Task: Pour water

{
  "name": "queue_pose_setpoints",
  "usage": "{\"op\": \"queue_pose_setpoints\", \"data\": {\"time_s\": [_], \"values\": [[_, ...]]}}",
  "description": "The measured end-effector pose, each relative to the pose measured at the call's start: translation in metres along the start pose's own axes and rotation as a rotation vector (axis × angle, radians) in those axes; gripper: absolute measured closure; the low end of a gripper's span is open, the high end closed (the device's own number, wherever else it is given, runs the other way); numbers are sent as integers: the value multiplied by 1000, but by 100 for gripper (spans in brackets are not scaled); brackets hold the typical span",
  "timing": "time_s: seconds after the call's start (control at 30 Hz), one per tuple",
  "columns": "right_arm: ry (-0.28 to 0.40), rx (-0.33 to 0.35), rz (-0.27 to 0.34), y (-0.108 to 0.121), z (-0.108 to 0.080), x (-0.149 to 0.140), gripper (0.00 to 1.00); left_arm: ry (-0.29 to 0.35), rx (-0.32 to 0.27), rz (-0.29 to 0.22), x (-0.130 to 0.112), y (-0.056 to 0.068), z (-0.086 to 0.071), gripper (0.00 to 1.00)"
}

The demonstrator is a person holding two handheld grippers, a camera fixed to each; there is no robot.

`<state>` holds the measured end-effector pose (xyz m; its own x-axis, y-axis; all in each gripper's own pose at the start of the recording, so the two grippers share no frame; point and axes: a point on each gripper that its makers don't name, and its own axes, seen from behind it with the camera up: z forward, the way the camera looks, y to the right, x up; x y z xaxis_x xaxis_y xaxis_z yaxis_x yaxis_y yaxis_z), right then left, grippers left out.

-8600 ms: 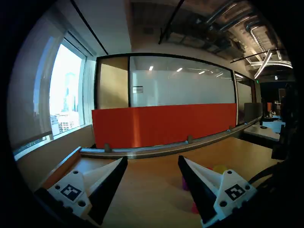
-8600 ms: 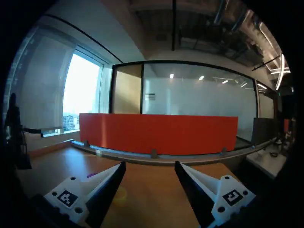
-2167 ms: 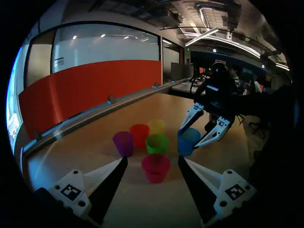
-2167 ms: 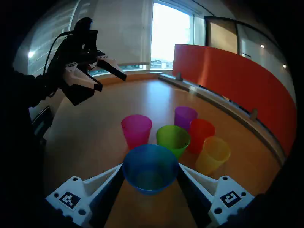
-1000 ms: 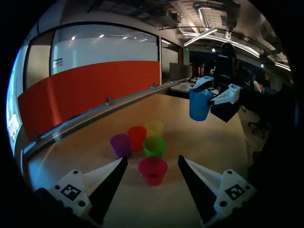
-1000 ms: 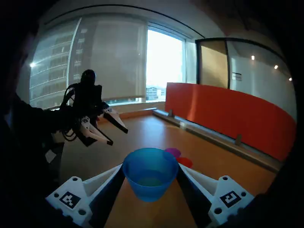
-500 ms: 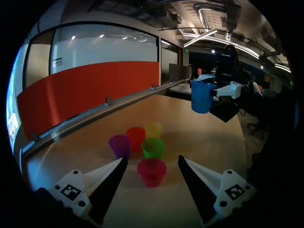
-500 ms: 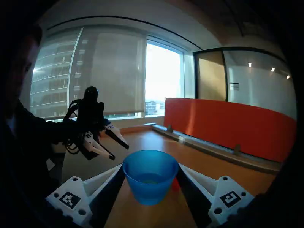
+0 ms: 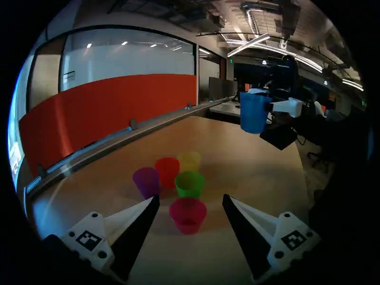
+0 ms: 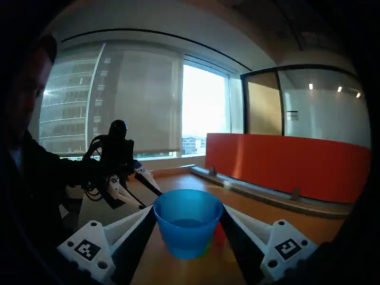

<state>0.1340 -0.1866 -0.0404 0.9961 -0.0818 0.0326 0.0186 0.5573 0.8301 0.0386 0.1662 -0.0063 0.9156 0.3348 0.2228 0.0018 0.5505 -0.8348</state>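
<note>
In the right gripper view, my right gripper (image 10: 187,207) is shut on a blue cup (image 10: 188,228), held upright in the air with a little water inside. The left gripper view has that blue cup (image 9: 253,113) and the right gripper (image 9: 262,100) high at the right, above the table. My left gripper (image 9: 190,196) hangs open over a cluster of cups: pink (image 9: 188,216) nearest, then green (image 9: 189,184), purple (image 9: 147,182), red (image 9: 167,172) and yellow (image 9: 189,161). The left gripper (image 10: 151,199) also appears at left in the right gripper view, with nothing between its fingers.
The cups stand on a long wooden table (image 9: 247,166). An orange divider panel (image 9: 109,109) and a metal rail (image 9: 118,137) run along its far side. A person in a dark sleeve (image 10: 42,180) stands at the left. Desks and chairs (image 9: 323,142) lie beyond the table's right end.
The right gripper has carried the blue cup a little higher, keeping it upright. The left gripper has stayed open and has barely shifted over the cups.
</note>
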Motion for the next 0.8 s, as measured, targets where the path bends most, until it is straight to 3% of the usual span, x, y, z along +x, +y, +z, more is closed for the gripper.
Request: {"op": "queue_pose_setpoints", "data": {"time_s": [0.8], "values": [[-12,3,-46,-3,-4,3,8,-52,-26,31,-4,-1,22,1]]}}
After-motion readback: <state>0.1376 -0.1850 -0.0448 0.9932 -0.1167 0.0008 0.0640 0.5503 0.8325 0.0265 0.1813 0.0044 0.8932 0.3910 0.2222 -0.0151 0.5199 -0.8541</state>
